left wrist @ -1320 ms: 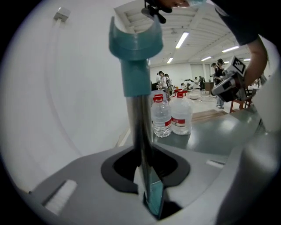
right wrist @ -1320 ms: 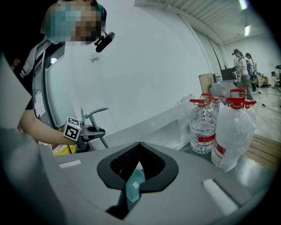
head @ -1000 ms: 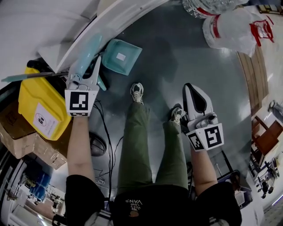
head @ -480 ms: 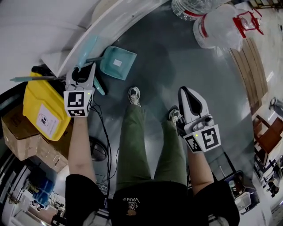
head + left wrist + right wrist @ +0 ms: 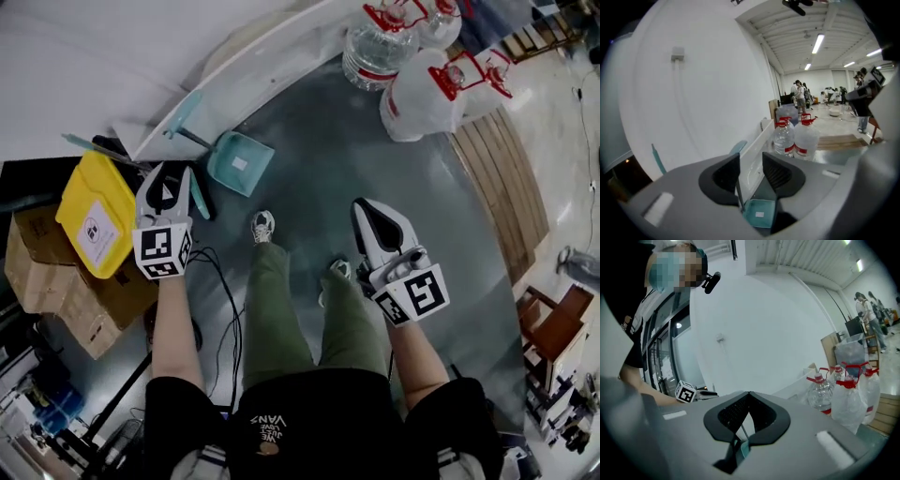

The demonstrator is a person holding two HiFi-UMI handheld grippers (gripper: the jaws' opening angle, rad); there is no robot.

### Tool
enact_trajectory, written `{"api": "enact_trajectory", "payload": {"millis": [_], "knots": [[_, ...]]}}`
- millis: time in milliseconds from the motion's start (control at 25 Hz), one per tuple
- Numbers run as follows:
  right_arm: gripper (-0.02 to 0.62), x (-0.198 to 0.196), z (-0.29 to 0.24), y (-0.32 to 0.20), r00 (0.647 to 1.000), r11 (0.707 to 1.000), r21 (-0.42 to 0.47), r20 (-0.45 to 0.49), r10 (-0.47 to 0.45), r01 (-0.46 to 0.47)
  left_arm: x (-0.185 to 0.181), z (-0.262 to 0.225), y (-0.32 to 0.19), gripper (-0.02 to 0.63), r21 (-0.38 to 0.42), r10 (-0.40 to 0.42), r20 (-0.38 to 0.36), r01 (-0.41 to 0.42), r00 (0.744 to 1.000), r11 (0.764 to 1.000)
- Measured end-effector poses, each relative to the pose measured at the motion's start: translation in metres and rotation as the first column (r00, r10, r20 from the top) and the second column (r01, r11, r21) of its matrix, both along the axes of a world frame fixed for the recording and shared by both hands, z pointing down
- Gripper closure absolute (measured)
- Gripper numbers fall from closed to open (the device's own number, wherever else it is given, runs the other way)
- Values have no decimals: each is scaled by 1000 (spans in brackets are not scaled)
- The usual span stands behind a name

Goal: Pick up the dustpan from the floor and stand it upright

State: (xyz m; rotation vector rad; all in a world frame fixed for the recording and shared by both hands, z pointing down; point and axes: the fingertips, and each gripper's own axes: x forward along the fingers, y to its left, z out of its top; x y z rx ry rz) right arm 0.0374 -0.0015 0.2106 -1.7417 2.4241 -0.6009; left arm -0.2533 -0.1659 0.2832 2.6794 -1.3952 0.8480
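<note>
Grey floor [image 5: 375, 178] spreads below a standing person; the left gripper [image 5: 166, 180] hangs with jaws part-spread, having just been opening, nothing caught between them; the right gripper [image 5: 370, 208] is pressed together and empty; just beyond the left one the teal dustpan [image 5: 240, 161] stands on the floor, its handle seemingly leaning on the white ledge [image 5: 239, 58]; water bottles [image 5: 375, 47] sit far right.

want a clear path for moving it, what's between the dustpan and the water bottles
Nothing: the head view shows only bare grey floor between the teal dustpan and the water bottles.
</note>
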Motion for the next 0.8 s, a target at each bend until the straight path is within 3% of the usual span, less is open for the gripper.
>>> {"api": "enact_trajectory", "payload": {"millis": [200,320,640,800], "knots": [[594,17,-58,24,993,989,83,-28,-117,119,14,-67,60,440,64,-84,-75,89,994,994],[594,20,-88,42,988,983,105,-48,-146,150,20,-100,102,471,58,-111,-97,117,989,991],[594,-4,-151,88,982,974,120,-21,-190,191,35,-178,199,552,42,-112,-239,125,965,991],[594,-26,-171,109,978,968,141,0,-208,206,31,-202,230,554,43,-113,-316,133,942,990]]}}
